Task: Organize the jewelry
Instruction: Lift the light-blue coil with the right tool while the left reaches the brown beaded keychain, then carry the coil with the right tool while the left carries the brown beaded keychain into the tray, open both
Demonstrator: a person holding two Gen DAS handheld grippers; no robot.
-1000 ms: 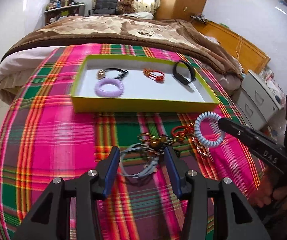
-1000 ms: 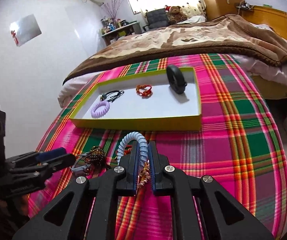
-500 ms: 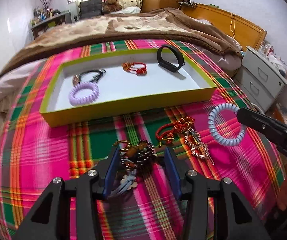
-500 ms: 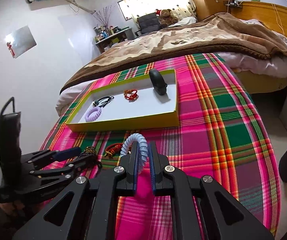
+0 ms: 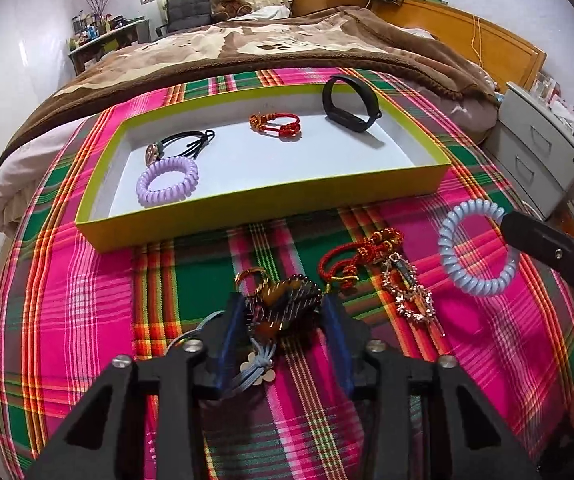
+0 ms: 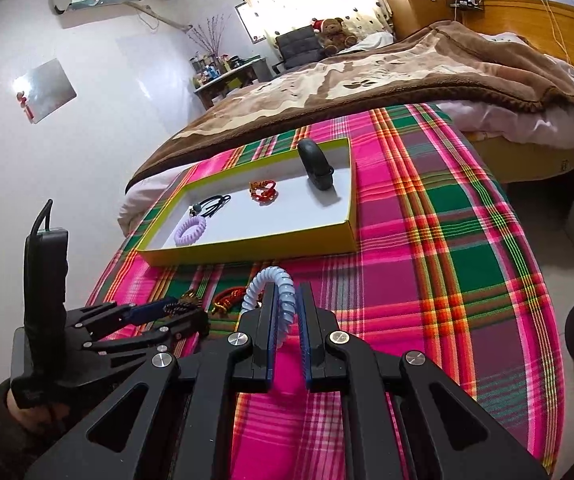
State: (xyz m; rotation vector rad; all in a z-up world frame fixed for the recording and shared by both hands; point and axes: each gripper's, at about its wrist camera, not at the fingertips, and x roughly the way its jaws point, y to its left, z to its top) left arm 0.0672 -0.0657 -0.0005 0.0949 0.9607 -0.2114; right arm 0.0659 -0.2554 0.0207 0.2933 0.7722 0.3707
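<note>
Left gripper (image 5: 285, 320) fingers closing around beaded bracelet (image 5: 287, 304) on plaid cloth (image 5: 67, 300).

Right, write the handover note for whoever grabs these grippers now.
Left gripper: jaws closing around the dark beaded bracelet on the plaid cloth; not yet clamped.
Right gripper: shut on the blue coil tie, held above the cloth.
Done: purple coil tie, black hair tie, red cord bracelet and black band lie in the yellow tray.
Left: both held pieces, red knotted cord, rhinestone piece, blue cord.
</note>
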